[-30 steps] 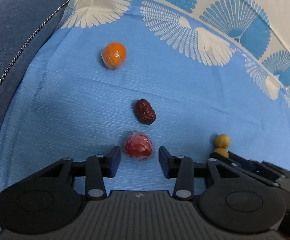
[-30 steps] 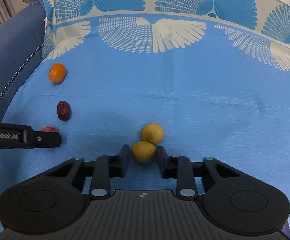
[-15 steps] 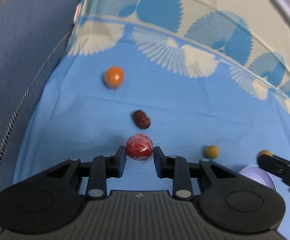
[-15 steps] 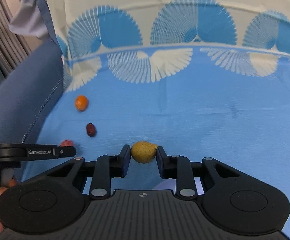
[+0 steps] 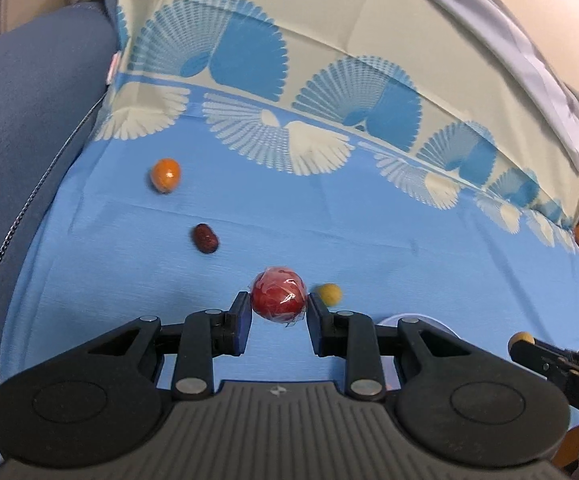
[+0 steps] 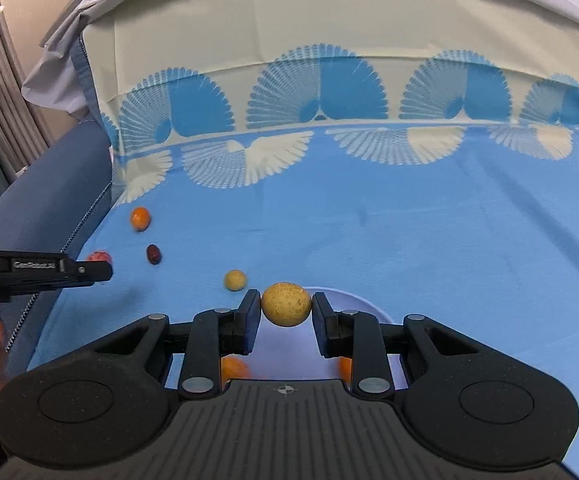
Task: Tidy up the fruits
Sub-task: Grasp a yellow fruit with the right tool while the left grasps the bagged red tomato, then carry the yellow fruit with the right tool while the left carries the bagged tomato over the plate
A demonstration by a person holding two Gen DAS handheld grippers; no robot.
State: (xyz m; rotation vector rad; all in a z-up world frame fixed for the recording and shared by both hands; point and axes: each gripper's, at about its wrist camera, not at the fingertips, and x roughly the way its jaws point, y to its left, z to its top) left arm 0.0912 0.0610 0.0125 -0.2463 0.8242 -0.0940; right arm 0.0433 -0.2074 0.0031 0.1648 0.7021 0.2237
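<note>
My left gripper [image 5: 277, 312] is shut on a red wrapped fruit [image 5: 277, 294] and holds it above the blue cloth. My right gripper [image 6: 285, 312] is shut on a yellow fruit [image 6: 286, 304] over a pale plate [image 6: 353, 304] that holds orange fruit [image 6: 233, 368]. On the cloth lie an orange fruit [image 5: 165, 175], a dark red date [image 5: 205, 238] and a second yellow fruit [image 5: 328, 293]. In the right wrist view these are the orange fruit [image 6: 140, 218], the date [image 6: 153, 254] and the yellow fruit [image 6: 235, 279]. The plate's rim [image 5: 409, 317] shows behind my left fingers.
The blue cloth [image 6: 409, 232] with a fan pattern covers a cushioned seat. A dark blue armrest [image 5: 25, 128] runs along the left. The left gripper [image 6: 101, 270] shows at the left of the right wrist view, the right gripper tip [image 5: 523, 346] at the left view's right edge.
Both grippers shut on their fruit and lifted: the left on the red fruit, the right on the yellow one. Both have pulled back and up, and the right now hangs over the plate.
</note>
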